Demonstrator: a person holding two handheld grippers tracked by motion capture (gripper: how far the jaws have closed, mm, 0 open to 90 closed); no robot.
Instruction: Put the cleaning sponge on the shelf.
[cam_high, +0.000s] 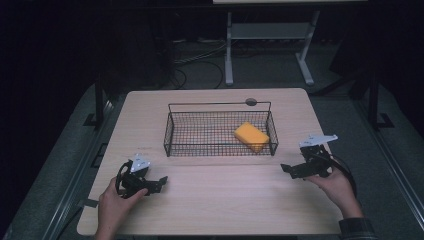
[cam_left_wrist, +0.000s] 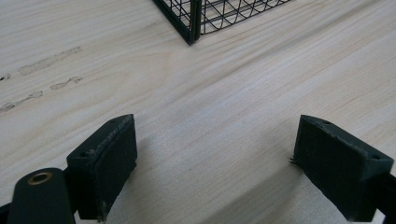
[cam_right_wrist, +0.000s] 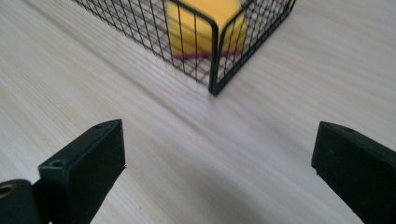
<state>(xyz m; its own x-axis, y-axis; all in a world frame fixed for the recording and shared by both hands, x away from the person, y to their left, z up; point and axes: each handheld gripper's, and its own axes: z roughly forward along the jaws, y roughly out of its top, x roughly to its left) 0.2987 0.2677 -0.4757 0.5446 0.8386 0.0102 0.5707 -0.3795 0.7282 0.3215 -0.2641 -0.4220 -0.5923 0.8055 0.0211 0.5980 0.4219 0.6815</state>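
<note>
My left fingers (cam_high: 162, 181) and right fingers (cam_high: 286, 168) rest wide apart, empty, near the worktop's (cam_high: 215, 200) front corners; next I'd reach for the sponge (cam_high: 251, 136) in the basket's (cam_high: 220, 150) right end.

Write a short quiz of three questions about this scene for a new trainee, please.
1. True or false: the sponge lies inside the basket.
2. Which end of the basket holds the sponge, seen in the high view? A) left B) middle C) right
3. Fill in: the jaws of the left gripper and the right gripper both stand ____, with nothing between them.

Key: 1 true; 2 C; 3 open.
</note>
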